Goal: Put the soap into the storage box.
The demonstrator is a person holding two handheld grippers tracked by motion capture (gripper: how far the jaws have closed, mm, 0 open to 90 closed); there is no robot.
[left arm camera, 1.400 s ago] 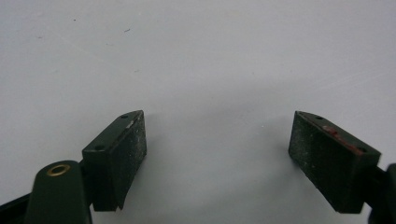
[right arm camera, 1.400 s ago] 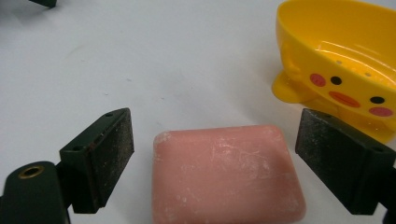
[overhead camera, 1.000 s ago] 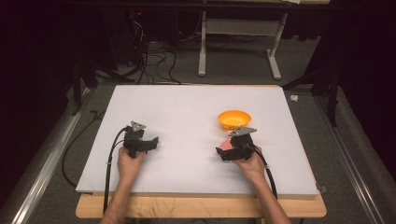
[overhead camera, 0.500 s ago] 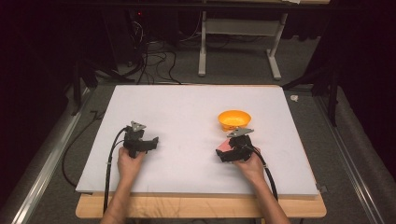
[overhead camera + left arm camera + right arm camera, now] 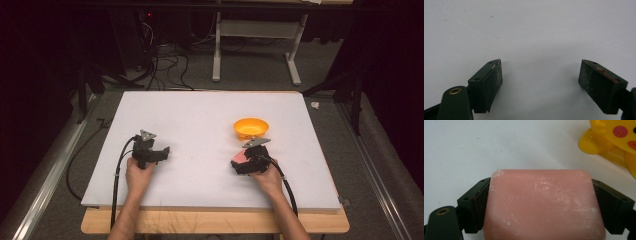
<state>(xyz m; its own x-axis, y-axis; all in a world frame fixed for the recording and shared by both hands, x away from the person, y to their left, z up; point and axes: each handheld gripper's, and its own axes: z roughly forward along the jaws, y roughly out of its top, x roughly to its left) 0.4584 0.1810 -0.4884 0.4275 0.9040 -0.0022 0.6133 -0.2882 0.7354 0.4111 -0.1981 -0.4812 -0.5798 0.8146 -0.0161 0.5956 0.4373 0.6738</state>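
The right gripper [image 5: 544,205] is pinching a pink soap bar [image 5: 544,205] between its jaws, sitting toward the board's [image 5: 200,115] right side, just short of the yellow bowl [image 5: 250,127]. So the pickup's looking done and the drop-off isn't. The left gripper [image 5: 540,85] is idling near the left edge, jaws spread, holding nothing.

pink soap bar [image 5: 544,205] | scuffed, rounded corners | lying flat | clamped between right tongs [image 5: 544,202]
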